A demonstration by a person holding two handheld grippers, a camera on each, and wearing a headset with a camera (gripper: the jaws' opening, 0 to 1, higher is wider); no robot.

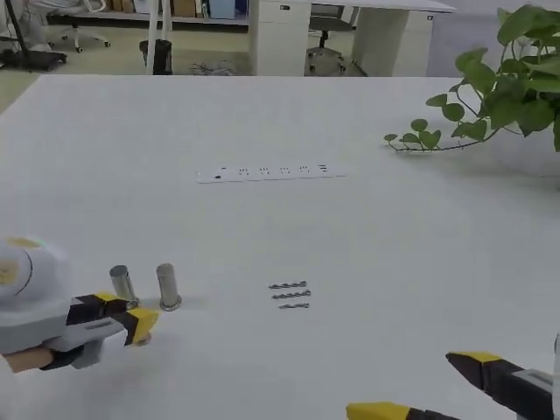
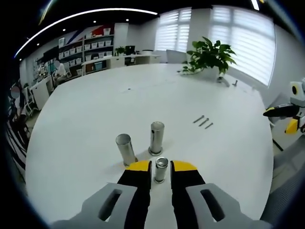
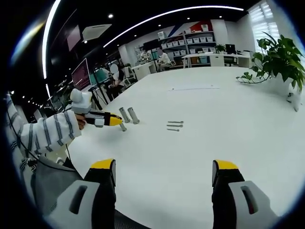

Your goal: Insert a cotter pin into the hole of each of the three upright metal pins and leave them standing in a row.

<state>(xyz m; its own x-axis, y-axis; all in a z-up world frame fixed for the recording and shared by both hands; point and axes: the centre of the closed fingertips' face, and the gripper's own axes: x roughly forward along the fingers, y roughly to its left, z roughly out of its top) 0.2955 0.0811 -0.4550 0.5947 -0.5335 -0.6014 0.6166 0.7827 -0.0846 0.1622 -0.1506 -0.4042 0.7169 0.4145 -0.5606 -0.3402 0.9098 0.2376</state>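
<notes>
left gripper (image 2: 162, 172) straddles a metal pin (image 2: 161, 163), grip unclear; right gripper (image 3: 163, 172) spread wide.

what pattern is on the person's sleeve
White with dark stripes; the sleeve shows best in the right gripper view.

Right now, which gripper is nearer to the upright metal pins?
Left. The left gripper straddles one metal pin, with the other two pins standing just ahead of it. The right gripper hangs open well off, beyond the cotter pins from them.
</notes>
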